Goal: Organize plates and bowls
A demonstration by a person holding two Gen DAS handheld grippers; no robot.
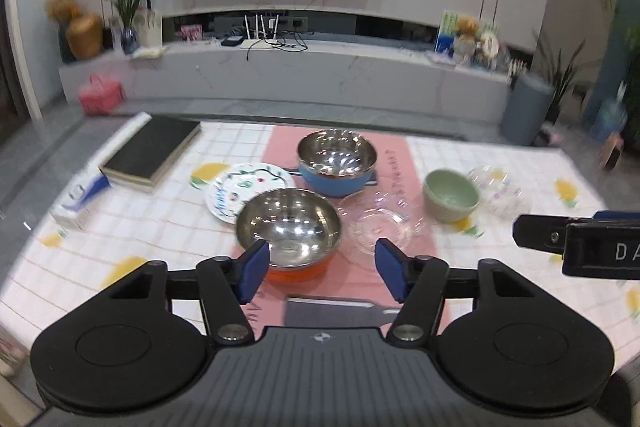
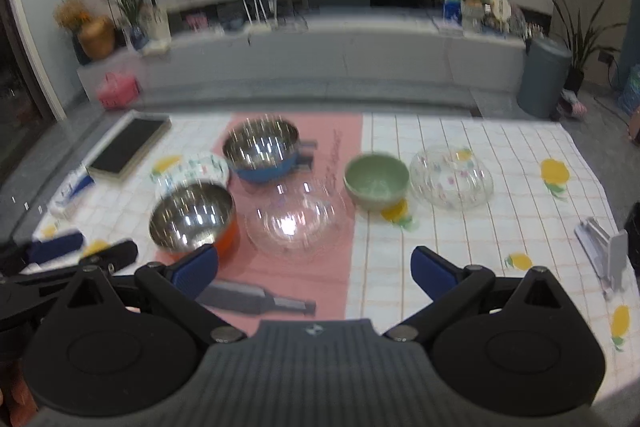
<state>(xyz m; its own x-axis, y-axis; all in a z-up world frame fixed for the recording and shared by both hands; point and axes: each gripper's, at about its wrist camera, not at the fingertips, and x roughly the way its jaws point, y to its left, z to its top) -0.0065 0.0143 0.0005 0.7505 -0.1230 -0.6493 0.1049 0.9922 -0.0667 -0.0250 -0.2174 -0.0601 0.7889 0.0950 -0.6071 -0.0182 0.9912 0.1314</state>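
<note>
the pink mat (image 1: 340,155) down the middle of the checked tablecloth (image 1: 160,227) is the anchor here. on its near left part sits the orange bowl (image 1: 289,231) with a shiny steel inside; at the mat's far end is the blue bowl (image 1: 337,163), same steel lining. just left of the mat, between the two and partly hidden behind the orange bowl, lies the painted plate (image 1: 248,187). a clear glass dish (image 1: 380,227) rests on the mat's right part, just beside the orange bowl. off the mat to the right stand the green bowl (image 1: 451,195) and, beyond it, a clear glass bowl (image 1: 496,187) with coloured spots.

the left gripper (image 1: 322,269) is released, nothing between its blue pads, hovering just short of the orange bowl with the left pad lined up near the rim. the right gripper (image 2: 316,271) is also spread wide and empty, near the mat's front edge, facing the glass dish.

the step in hand looks like picking up the orange bowl, probably to nest it with the blue one. to do it well, bring one pad inside the rim and one outside, pinch the wall rather than spanning the whole bowl, and grip firmly since steel is slippery. lift straight up so it clears the plate and the glass dish beside it.
</note>
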